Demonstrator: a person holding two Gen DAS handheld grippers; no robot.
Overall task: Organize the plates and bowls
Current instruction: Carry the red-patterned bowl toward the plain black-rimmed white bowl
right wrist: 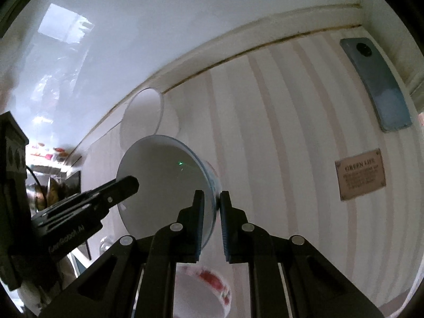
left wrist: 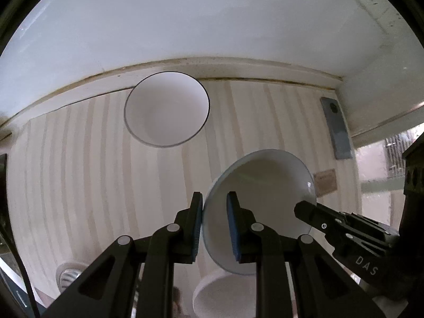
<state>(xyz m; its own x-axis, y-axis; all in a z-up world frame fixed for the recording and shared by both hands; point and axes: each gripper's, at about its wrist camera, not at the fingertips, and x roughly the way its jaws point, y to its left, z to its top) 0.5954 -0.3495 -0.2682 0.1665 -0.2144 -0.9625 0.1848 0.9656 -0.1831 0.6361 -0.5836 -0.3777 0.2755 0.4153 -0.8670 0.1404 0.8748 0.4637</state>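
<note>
Lifting the pale bowl (left wrist: 265, 185) level matters, since the left gripper (left wrist: 214, 222) and right gripper (right wrist: 212, 217) both clench its opposite rims.

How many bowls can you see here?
3. One bowl is held up by its rim in both tongs, one black-rimmed bowl stands by the wall, and a third sits below the held one. More may be hidden behind the tongs.
</note>
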